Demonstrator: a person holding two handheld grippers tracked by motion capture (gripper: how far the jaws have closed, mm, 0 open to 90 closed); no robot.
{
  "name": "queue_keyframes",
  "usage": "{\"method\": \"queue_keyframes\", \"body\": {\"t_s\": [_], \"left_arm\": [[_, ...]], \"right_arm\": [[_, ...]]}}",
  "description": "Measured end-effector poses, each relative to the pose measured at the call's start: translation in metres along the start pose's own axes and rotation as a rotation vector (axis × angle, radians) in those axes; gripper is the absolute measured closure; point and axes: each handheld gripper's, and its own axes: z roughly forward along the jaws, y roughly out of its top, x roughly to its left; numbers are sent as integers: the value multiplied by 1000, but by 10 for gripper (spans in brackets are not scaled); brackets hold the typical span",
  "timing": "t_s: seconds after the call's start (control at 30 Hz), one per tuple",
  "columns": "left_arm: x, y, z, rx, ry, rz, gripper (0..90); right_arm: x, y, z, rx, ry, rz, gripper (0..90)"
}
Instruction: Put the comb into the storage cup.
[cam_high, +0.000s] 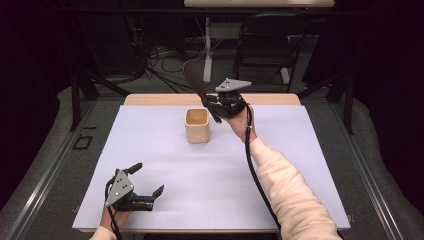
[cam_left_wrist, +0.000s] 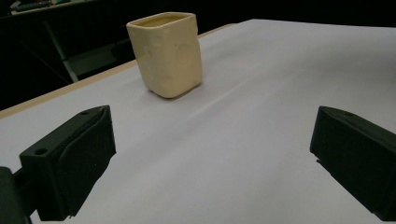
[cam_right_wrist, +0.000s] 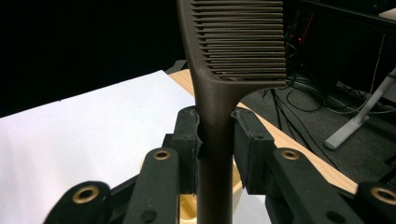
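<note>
A dark brown comb (cam_high: 194, 79) is clamped by its handle in my right gripper (cam_high: 212, 105), which is shut on it. The gripper hangs just right of and above a cream square cup (cam_high: 197, 125). The comb's toothed end points up and back, and its handle end slants down beside the cup's rim. In the right gripper view the pads (cam_right_wrist: 189, 135) press both sides of the comb handle (cam_right_wrist: 215, 140), with the cup (cam_right_wrist: 187, 207) below. My left gripper (cam_high: 147, 179) rests open near the front left of the white mat. Its view faces the cup (cam_left_wrist: 168, 53) across bare mat.
The white mat (cam_high: 210, 175) covers most of the wooden table (cam_high: 150, 99). Beyond the far edge are cables, a white stand leg (cam_high: 207, 50) and a black chair (cam_high: 265, 45) on the floor. A cable (cam_high: 255, 175) trails from the right gripper along the cream sleeve.
</note>
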Motion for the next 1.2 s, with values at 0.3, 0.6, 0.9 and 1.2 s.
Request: {"method": "queue_keyframes", "body": {"t_s": [0.3, 0.6, 0.9, 1.2], "left_arm": [[0, 0, 0, -3, 0, -1, 2], [0, 0, -1, -3, 0, -1, 2], [0, 0, -1, -3, -1, -2, 2], [0, 0, 0, -2, -4, -4, 2]], "right_arm": [[3, 5, 6, -16, 0, 0, 722], [4, 8, 10, -33, -4, 8, 722], [8, 13, 15, -54, -5, 13, 723], [9, 13, 20, -64, -9, 18, 723]]}}
